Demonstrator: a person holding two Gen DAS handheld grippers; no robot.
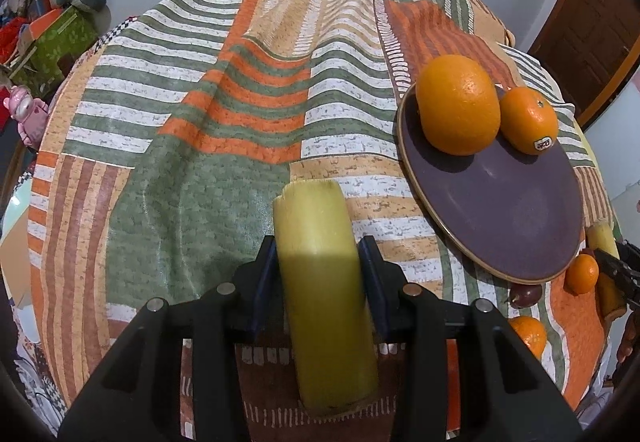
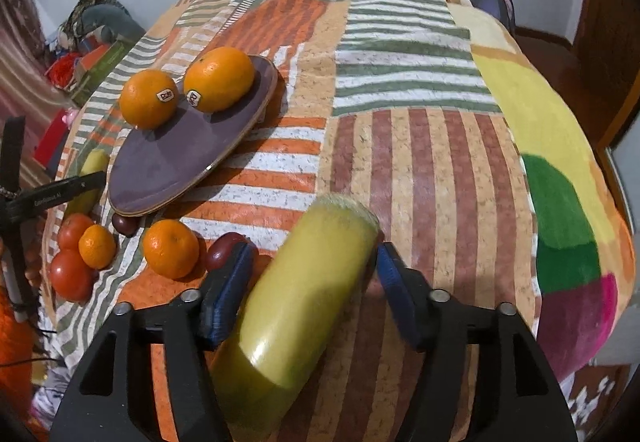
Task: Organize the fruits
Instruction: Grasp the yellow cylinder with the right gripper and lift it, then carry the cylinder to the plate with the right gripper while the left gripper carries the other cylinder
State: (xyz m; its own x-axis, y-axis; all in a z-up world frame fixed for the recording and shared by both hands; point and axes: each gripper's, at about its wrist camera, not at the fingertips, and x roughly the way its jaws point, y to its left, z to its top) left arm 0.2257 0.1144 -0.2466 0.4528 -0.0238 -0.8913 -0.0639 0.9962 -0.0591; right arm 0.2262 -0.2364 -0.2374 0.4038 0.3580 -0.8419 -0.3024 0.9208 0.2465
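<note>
My left gripper is shut on a yellow-green cane piece that stands lengthwise between its pads, above the striped cloth. To its right a dark purple plate carries a large orange and a smaller stickered orange. In the right wrist view a second cane piece lies slanted and blurred between the jaws of my right gripper. The jaws stand wider than the piece and look open around it. The plate is up to the left there.
Below the plate lie loose tangerines, tomatoes and dark red fruits. A patchwork cloth covers the surface. A yellow, green and pink blanket lies at the right. Boxes and clutter stand beyond the left edge.
</note>
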